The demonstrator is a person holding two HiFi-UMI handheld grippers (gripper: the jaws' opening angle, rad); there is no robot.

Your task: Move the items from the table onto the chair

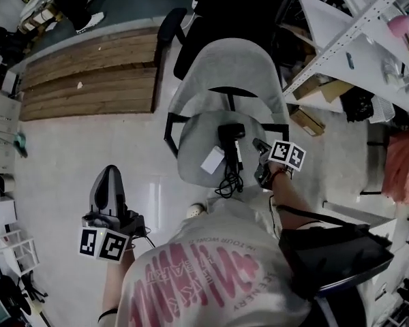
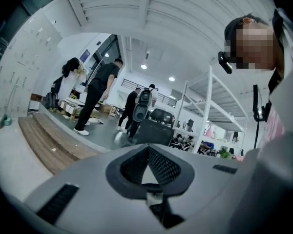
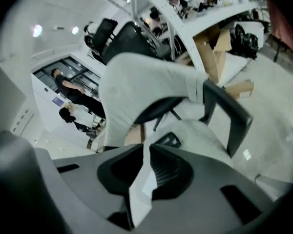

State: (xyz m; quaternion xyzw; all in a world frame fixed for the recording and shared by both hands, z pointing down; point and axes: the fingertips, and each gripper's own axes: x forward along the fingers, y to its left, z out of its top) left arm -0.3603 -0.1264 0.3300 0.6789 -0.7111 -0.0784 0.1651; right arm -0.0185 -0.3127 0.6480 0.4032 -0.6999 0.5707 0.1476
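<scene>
A grey office chair (image 1: 191, 152) stands in front of me. On its seat lie a black device (image 1: 230, 135) with a coiled black cable (image 1: 226, 182) and a white card (image 1: 213, 161). My right gripper (image 1: 258, 146) hovers at the seat's right edge and points at these things. In the right gripper view its jaws (image 3: 146, 152) stand a narrow slit apart, and only pale seat or card shows through the slit. The black device (image 3: 168, 140) lies just beyond the tips. My left gripper (image 1: 109, 172) hangs shut and empty over the floor at my left (image 2: 147, 151). No table is in view.
A wooden platform (image 1: 88, 73) lies at the far left, with people's legs (image 1: 75, 5) beyond it. A black office chair (image 1: 204, 19) stands behind the grey one. White shelving (image 1: 354, 39) and a cardboard box (image 1: 307, 121) line the right. A black bag (image 1: 334, 251) hangs at my side.
</scene>
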